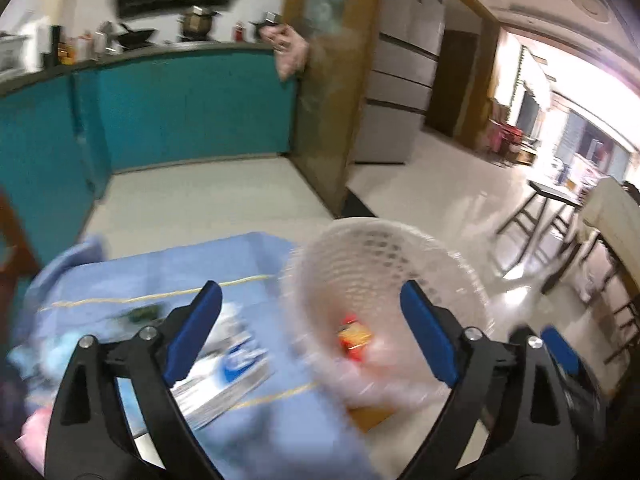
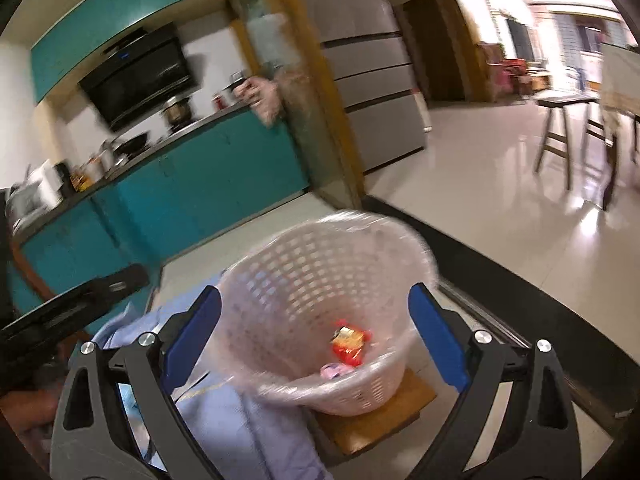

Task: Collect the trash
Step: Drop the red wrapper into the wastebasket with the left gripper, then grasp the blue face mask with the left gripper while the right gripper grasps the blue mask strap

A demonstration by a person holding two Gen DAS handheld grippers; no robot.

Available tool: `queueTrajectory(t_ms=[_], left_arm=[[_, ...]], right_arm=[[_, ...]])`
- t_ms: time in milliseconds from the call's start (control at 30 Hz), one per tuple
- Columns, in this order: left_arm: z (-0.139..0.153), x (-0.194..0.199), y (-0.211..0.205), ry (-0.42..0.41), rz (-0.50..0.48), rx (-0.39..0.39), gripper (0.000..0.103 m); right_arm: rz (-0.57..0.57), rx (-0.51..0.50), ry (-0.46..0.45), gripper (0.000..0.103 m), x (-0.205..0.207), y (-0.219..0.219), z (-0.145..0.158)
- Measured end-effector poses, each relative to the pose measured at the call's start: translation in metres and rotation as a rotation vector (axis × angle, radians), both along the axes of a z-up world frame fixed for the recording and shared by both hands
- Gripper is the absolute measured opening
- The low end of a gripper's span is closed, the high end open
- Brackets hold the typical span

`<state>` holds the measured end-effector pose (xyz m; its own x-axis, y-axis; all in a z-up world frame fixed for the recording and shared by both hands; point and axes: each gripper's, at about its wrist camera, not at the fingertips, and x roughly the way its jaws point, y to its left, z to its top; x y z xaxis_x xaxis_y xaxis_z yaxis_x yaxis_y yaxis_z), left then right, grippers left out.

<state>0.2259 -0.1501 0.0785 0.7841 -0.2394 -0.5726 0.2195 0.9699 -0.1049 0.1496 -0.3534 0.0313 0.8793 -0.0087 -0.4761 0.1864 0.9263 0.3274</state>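
Jaws apart above blue-clothed table (image 1: 256, 264)

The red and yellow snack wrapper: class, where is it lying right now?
The red and yellow snack wrapper lies at the bottom of the white plastic lattice basket, beside a small pink scrap, in both wrist views.

A pale pink lattice-holed basket (image 2: 320, 300) holds a red and yellow wrapper (image 2: 349, 344) beside a light blue cloth (image 1: 168, 280) crossed by thin yellow lines, before teal cabinets (image 1: 180, 108)
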Motion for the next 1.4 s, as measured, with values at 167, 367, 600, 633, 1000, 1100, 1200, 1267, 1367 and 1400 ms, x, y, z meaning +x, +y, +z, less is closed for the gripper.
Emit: queueTrajectory(t_ms=[167,367,600,633,1000,1100,1200,1267,1367,1400], left_arm=[[0.002,-0.085,0.078,-0.074,0.16,0.046,0.099],[-0.036,-0.143,0.144,-0.029,0.284,0.064,0.1],[-0.064,-0.155,0.154,0.031,0.254,0.038,0.1],[-0.065,-0.155,0.153,0.025,0.248,0.045,0.1],[-0.063,-0.159,0.151,0.024,0.238,0.025,0.1],[-0.063,-0.158,0.151,0.024,0.237,0.026,0.1],[-0.062,-0.159,0.151,0.024,0.235,0.027,0.1],[-0.062,-0.16,0.151,0.026,0.235,0.027,0.1],[-0.062,-0.16,0.151,0.027,0.236,0.025,0.1],[-0.062,-0.16,0.151,0.027,0.237,0.024,0.1]], right_arm=[[0.217,-0.068,-0.012,0.092,-0.005,0.057,0.006],[0.406,-0.076,0.044,0.092,-0.019,0.11,0.001],[0.462,-0.117,0.051,0.092,-0.041,0.14,-0.003],[0.463,-0.122,0.055,0.092,-0.041,0.141,-0.004],[0.473,-0.138,0.059,0.092,-0.039,0.148,-0.008],[0.484,-0.142,0.06,0.092,-0.039,0.148,-0.01],[0.488,-0.147,0.056,0.092,-0.04,0.15,-0.009],[0.49,-0.144,0.052,0.092,-0.04,0.149,-0.009],[0.492,-0.142,0.051,0.092,-0.04,0.149,-0.009],[0.493,-0.142,0.053,0.092,-0.04,0.149,-0.009]])
